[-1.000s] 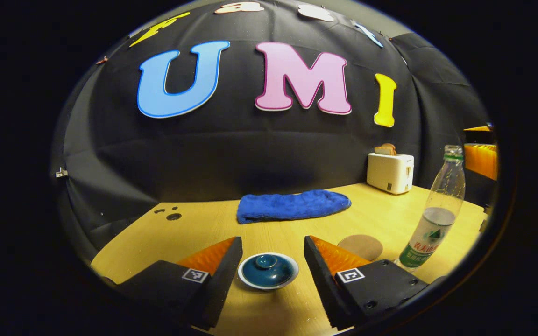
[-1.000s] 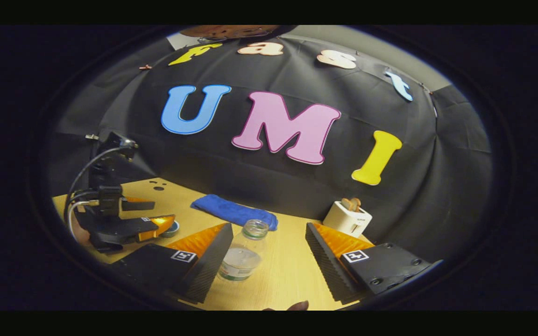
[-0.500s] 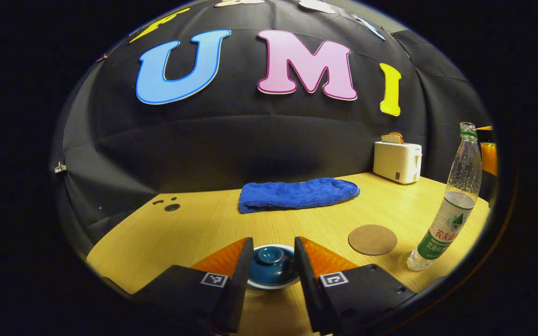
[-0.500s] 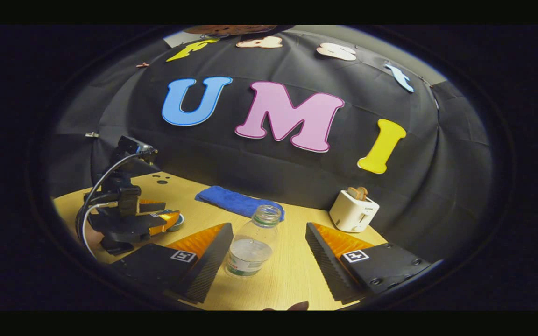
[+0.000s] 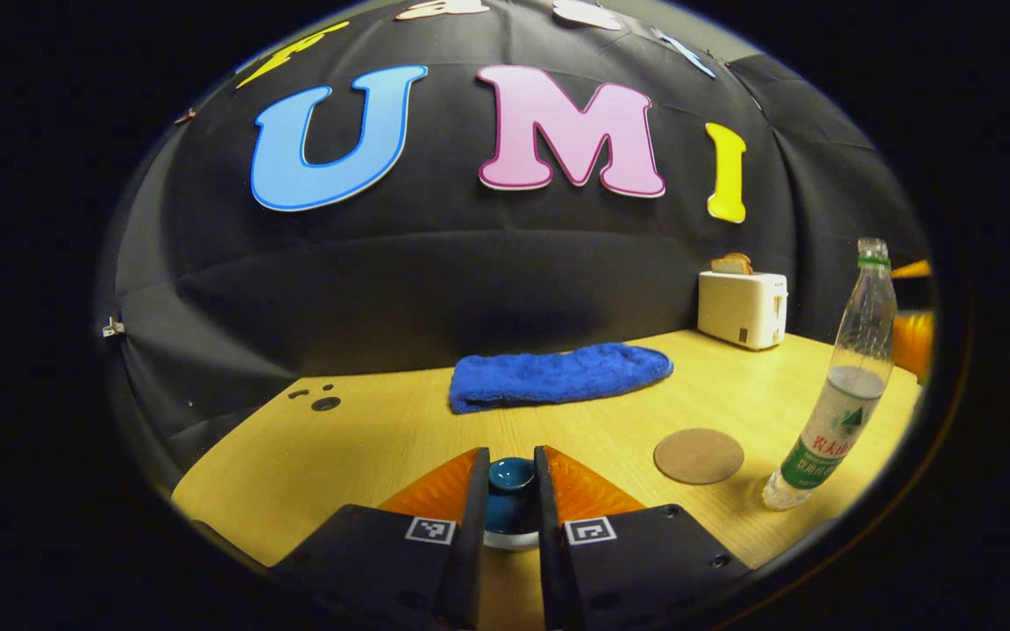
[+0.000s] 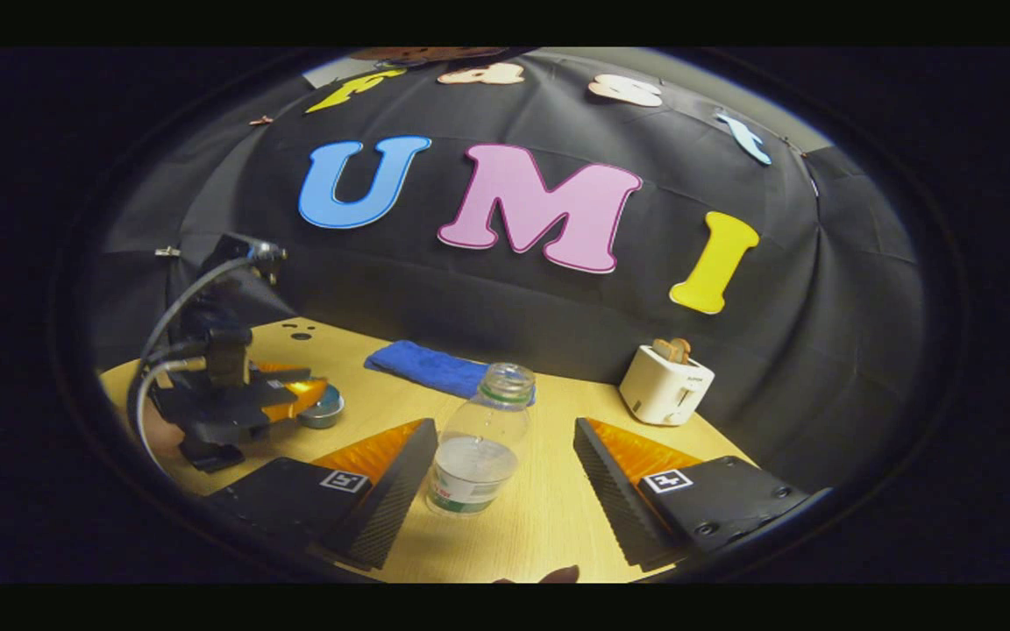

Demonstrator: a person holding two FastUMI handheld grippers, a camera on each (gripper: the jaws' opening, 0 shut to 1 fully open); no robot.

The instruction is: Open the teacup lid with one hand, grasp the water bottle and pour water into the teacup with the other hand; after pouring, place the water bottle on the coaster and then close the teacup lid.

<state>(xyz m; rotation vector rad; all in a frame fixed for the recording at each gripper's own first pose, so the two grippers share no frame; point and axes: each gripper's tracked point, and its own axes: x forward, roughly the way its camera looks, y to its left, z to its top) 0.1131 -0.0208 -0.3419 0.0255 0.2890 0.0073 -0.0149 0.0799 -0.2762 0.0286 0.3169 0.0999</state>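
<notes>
A dark teal teacup lid (image 5: 510, 480) with a white rim sits on the table, and my left gripper (image 5: 511, 462) is shut on its knob. In the right gripper view that gripper (image 6: 299, 401) hovers over the teacup (image 6: 324, 409) at the left. The clear water bottle (image 6: 480, 445), uncapped and partly full, stands upright between the fingers of my open right gripper (image 6: 502, 434), nearer the left finger and untouched. In the left gripper view the bottle (image 5: 836, 399) stands at the far right, just right of the round brown coaster (image 5: 698, 456).
A blue towel (image 5: 558, 375) lies folded at the back of the wooden table (image 5: 365, 438). A white toaster (image 5: 742, 307) with toast in it stands at the back right corner. A hand (image 6: 159, 438) holds the left gripper.
My left gripper has come down over the lid and its fingers have shut on the knob. My right gripper has moved closer to the bottle, still open.
</notes>
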